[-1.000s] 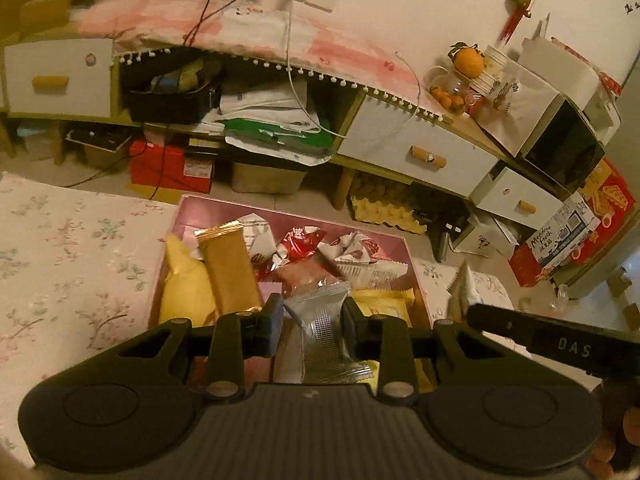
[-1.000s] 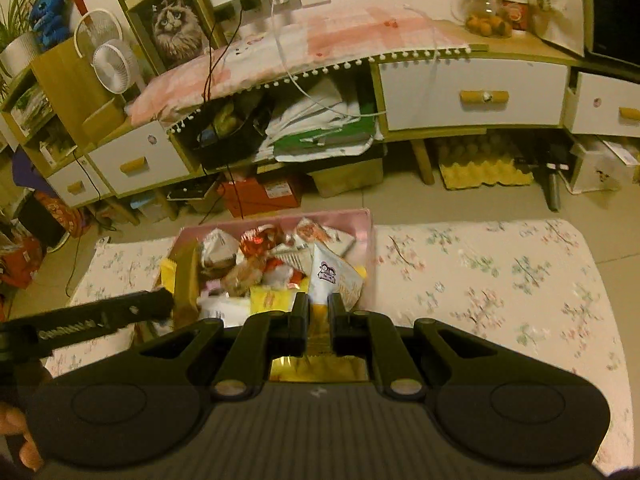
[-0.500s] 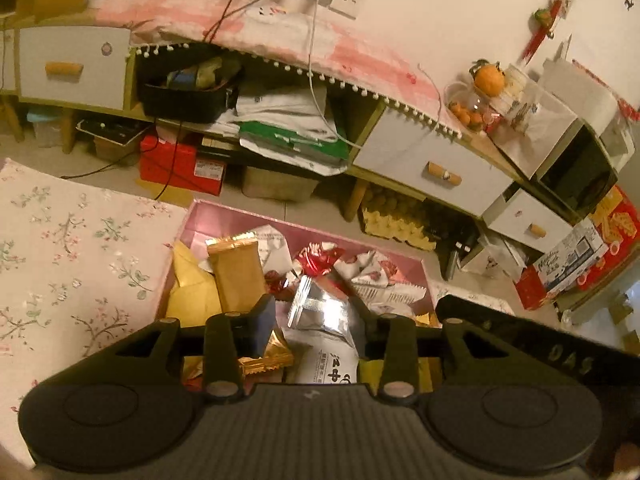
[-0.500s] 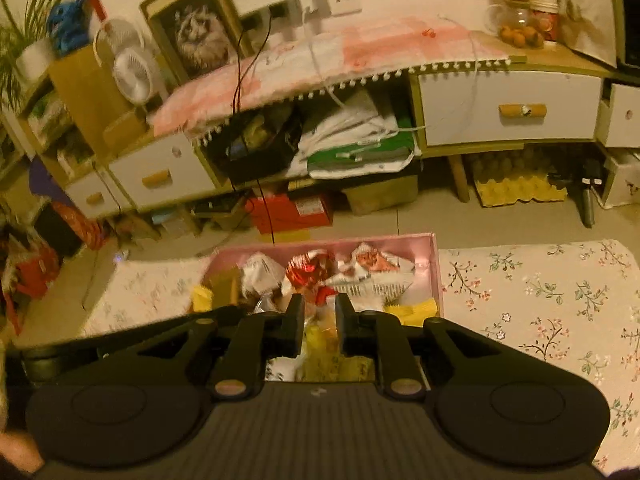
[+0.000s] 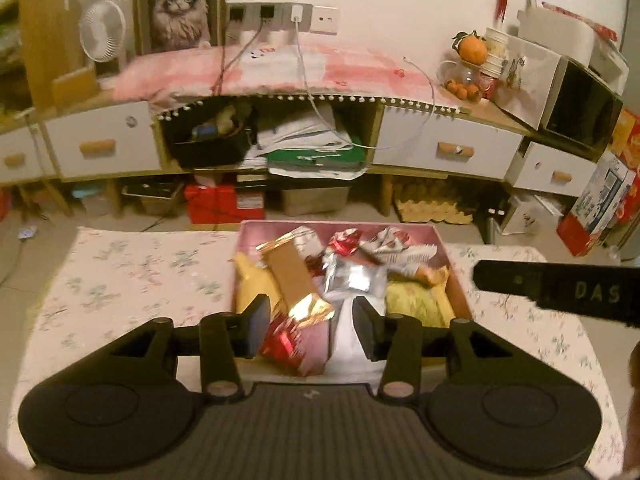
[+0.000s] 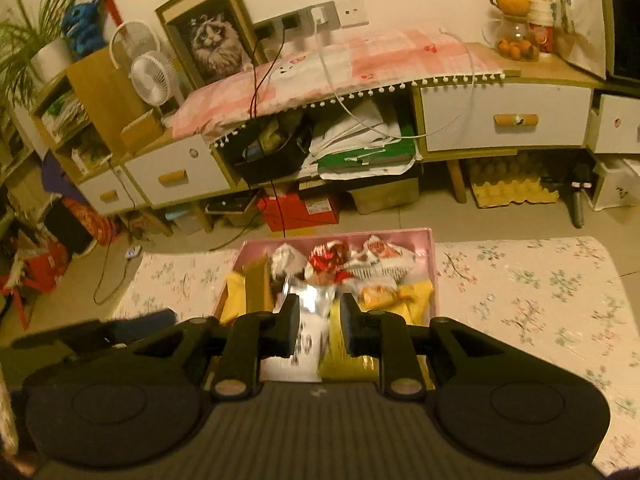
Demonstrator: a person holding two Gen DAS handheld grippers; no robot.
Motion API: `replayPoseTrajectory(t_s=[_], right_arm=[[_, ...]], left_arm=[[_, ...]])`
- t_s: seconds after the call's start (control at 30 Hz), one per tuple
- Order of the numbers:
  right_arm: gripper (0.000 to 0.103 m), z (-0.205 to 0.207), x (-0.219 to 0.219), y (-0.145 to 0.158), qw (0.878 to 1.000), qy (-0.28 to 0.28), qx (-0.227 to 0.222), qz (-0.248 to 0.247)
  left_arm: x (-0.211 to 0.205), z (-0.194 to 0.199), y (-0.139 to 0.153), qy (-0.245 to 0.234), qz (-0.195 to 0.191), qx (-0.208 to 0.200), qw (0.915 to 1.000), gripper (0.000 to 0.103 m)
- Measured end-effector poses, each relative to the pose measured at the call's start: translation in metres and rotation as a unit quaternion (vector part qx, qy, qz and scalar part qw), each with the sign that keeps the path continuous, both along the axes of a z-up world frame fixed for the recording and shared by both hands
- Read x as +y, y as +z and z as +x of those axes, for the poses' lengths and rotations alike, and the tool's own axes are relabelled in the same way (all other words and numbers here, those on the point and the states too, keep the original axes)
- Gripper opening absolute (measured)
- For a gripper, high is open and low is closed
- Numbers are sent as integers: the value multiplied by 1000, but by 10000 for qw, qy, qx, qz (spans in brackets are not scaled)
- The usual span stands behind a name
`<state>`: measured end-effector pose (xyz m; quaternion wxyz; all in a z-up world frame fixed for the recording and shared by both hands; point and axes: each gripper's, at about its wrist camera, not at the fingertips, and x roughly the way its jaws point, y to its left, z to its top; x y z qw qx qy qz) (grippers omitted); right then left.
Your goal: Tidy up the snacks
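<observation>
Left wrist view showed the pink box (image 5: 438, 240) on the floral table (image 5: 132, 276), heaped with snack packets. Left tool (image 5: 310, 324) and right tool (image 6: 319, 322) hung above it, jaws opening, gripping nothing. Silver packet (image 5: 358, 280) looked light, crinkly, slippery, likely crushable; best pinched at a crimped end seam.

My black two-finger gripper (image 6: 319, 322) fills the lower frame, jaws opening with nothing pressed between them, above a pink rectangular box (image 6: 433, 264) at centre crammed with a crinkled silver foil packet (image 6: 310, 294) and yellow wrapped snacks (image 6: 414, 300), on a floral tablecloth (image 6: 528, 292)
</observation>
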<state>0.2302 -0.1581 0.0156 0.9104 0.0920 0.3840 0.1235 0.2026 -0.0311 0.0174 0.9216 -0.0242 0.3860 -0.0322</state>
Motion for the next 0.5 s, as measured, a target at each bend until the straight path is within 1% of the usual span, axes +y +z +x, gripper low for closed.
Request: replayPoseTrajectory(t_s=[0.1, 0.17, 0.27, 0.4, 0.5], right_arm=[[21, -17, -3, 4, 9999, -114, 22, 12], [21, -30, -2, 8, 10000, -79, 12, 50], [21, -47, 2, 13, 10000, -60, -41, -40], [21, -68, 6, 18, 9999, -26, -93, -26], [22, -85, 9, 20, 9999, -44, -125, -61]], left_arm=[[3, -20, 9, 48, -29, -80, 10000, 51], [5, -35, 16, 86, -10, -141, 9999, 51], [5, -55, 23, 108, 29, -237, 9997, 51], [6, -80, 30, 117, -33, -332, 9994, 51], [5, -97, 33, 137, 97, -456, 9988, 51]])
